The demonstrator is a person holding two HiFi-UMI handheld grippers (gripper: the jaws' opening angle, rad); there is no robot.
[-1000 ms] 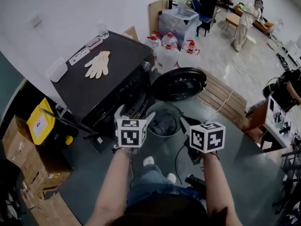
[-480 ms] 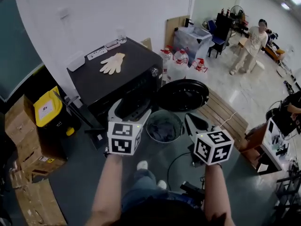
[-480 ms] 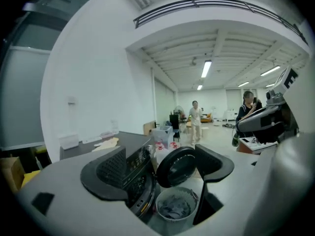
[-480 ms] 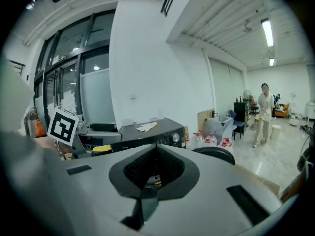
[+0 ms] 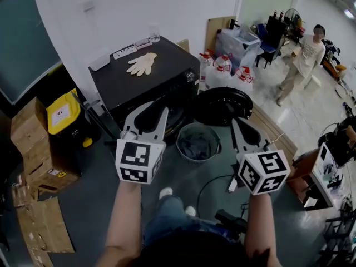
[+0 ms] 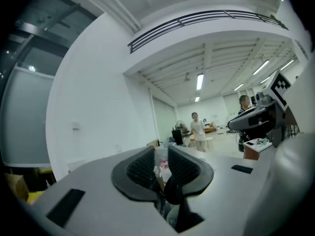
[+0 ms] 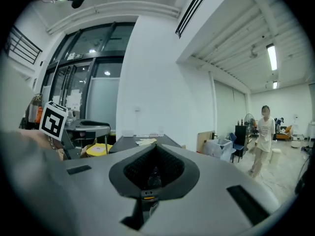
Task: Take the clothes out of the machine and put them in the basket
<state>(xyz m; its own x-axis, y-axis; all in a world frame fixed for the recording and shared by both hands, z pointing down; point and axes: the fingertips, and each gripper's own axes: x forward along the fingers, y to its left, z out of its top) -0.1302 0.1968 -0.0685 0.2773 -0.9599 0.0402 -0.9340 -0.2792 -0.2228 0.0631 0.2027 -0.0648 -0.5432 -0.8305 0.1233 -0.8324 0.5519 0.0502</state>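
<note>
Grey workshop floor (image 5: pixel 94 204), white walls (image 5: pixel 183 10). Ahead of your tools the boxy black washing machine (image 5: pixel 150 85) has its round door (image 5: pixel 222 105) hanging open for access; dark crumpled clothes (image 5: pixel 197 145) lie in the round grey basket (image 5: pixel 179 144) below them. Your left tool (image 5: pixel 149 113), jaws just closing to a slit, holds nothing; your right tool (image 5: pixel 243 131) is clamped together, empty.

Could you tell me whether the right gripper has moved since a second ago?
Yes: the right gripper has risen, up and right, away from the basket.
</note>
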